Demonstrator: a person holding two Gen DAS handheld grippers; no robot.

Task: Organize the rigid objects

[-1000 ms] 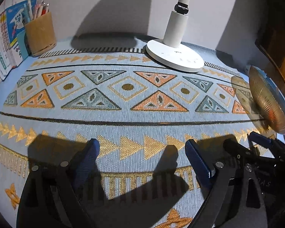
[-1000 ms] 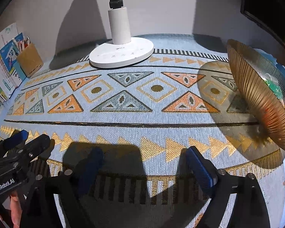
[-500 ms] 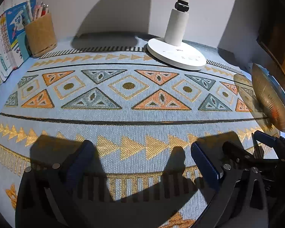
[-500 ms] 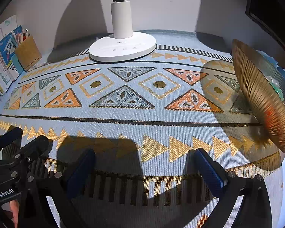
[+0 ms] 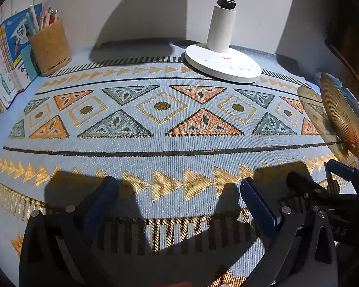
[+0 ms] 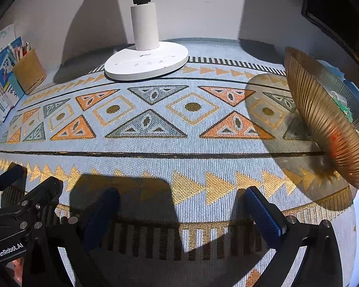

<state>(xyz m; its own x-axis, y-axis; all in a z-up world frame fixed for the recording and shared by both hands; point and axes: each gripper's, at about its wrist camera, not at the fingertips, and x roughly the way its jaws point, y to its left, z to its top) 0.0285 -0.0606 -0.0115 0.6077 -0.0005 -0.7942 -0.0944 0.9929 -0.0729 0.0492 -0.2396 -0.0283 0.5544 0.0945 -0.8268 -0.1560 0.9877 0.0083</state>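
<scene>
A ribbed amber glass bowl (image 6: 328,129) stands at the right edge of the patterned cloth, with small green and orange items showing inside; it also shows in the left wrist view (image 5: 344,119). My left gripper (image 5: 177,198) is open and empty, low over the cloth's front part. My right gripper (image 6: 182,205) is open and empty, just right of the left one and left of the bowl. The right gripper shows in the left wrist view (image 5: 323,184), and the left gripper shows in the right wrist view (image 6: 28,186).
A white lamp base (image 6: 146,62) with its pole stands at the back centre, also in the left wrist view (image 5: 222,62). A cork pen holder (image 5: 50,47) and upright books (image 5: 4,55) stand at the back left. A dark frame (image 6: 335,12) hangs at the right.
Both grippers have drawn back and lifted slightly, so the lamp and bowl sit a little farther off. Both stay open and empty.
</scene>
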